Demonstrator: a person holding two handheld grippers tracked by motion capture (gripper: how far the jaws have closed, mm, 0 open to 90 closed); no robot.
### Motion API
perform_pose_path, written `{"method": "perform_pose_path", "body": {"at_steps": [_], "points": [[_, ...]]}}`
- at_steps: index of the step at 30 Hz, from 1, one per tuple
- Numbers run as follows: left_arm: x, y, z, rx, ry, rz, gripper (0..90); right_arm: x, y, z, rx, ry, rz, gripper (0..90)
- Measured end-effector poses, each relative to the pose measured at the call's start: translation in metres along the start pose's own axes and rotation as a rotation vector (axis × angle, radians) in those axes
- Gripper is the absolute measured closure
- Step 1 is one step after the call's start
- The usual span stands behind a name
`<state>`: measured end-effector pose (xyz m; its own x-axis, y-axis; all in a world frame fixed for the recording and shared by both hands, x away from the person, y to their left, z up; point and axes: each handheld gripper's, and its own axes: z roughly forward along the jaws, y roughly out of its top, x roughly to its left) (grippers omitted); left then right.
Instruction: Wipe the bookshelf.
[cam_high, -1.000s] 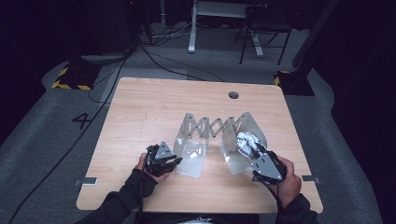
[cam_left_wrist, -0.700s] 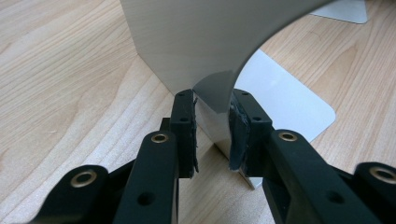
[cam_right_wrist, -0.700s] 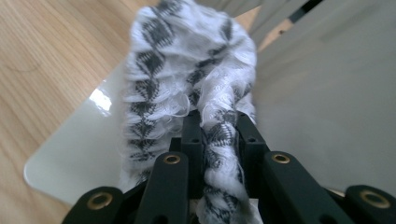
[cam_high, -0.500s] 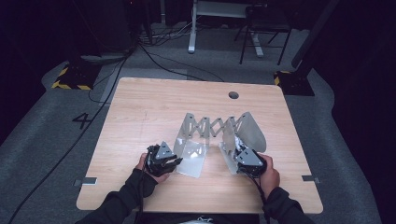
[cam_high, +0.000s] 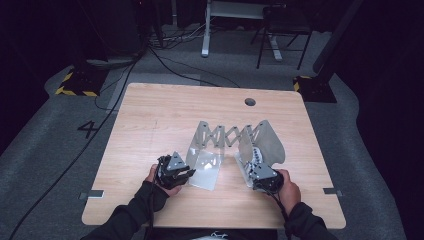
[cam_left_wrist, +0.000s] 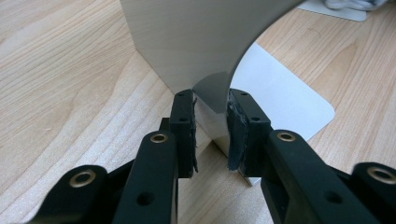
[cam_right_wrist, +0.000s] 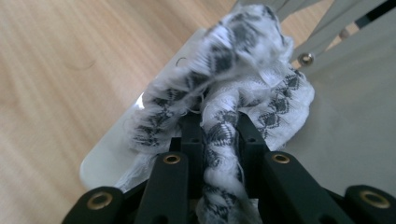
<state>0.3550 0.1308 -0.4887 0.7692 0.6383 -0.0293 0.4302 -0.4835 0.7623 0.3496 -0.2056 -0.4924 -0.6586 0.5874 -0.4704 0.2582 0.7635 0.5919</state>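
A grey metal expanding bookend rack (cam_high: 232, 142) stands on the wooden table (cam_high: 160, 120), two upright end plates joined by a scissor lattice, each with a flat foot on the tabletop. At the rack's near left end, the left gripper (cam_high: 176, 171) straddles the upright left plate (cam_left_wrist: 196, 42); its jaws stand a little apart with the plate's lower edge between them, and whether the pads actually press the metal cannot be told. At the rack's near right end, the right gripper (cam_high: 260, 172) has its jaws closed on a twisted strand of a white cloth with a black pattern (cam_right_wrist: 233, 88). That cloth is bunched on the right foot (cam_right_wrist: 109, 158), against the right upright plate (cam_high: 270, 142).
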Motion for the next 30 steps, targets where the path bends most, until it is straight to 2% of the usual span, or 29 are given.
{"method": "perform_pose_path", "body": {"at_steps": [1,3,6,10,11,12,15,17,19,21,25,27,30], "points": [[0.000,0.000,0.000,0.000,0.000,0.000,73.2,0.000,0.000,0.000,0.000,0.000,0.000,77.7],[0.000,0.000,0.000,0.000,0.001,-0.001,73.2,-0.001,-0.005,-0.013,0.007,0.011,0.003,77.7],[0.000,0.000,0.000,-0.001,0.002,0.004,73.1,-0.006,-0.007,-0.030,-0.020,-0.039,0.018,77.7],[0.001,0.000,0.000,-0.003,0.007,0.009,73.0,-0.016,0.000,-0.057,-0.086,-0.153,0.033,77.7],[0.001,0.000,0.000,-0.003,0.005,0.007,73.0,-0.020,0.002,-0.068,-0.119,-0.202,0.039,77.7],[0.001,0.000,0.001,-0.002,0.002,0.005,73.0,-0.020,0.002,-0.068,-0.119,-0.202,0.039,77.7],[0.001,0.000,0.000,0.001,0.003,0.007,73.1,-0.027,0.006,-0.091,-0.188,-0.282,0.051,77.7],[0.001,0.000,0.000,0.001,0.003,0.010,73.1,-0.028,0.008,-0.102,-0.223,-0.316,0.054,77.7],[0.001,0.000,0.000,0.000,0.005,0.012,73.1,-0.030,0.012,-0.118,-0.274,-0.377,0.049,77.7],[0.001,0.000,0.000,0.001,0.002,0.007,73.1,-0.033,0.014,-0.128,-0.303,-0.419,0.054,77.7],[0.001,0.000,0.001,-0.001,-0.003,0.007,73.2,-0.037,0.013,-0.138,-0.322,-0.443,0.074,77.7],[0.000,0.000,0.001,0.003,-0.004,0.006,73.2,-0.038,0.011,-0.138,-0.313,-0.432,0.083,77.7],[0.000,0.000,0.001,0.003,-0.006,0.007,73.2,-0.037,0.008,-0.132,-0.280,-0.406,0.065,77.5]]}}
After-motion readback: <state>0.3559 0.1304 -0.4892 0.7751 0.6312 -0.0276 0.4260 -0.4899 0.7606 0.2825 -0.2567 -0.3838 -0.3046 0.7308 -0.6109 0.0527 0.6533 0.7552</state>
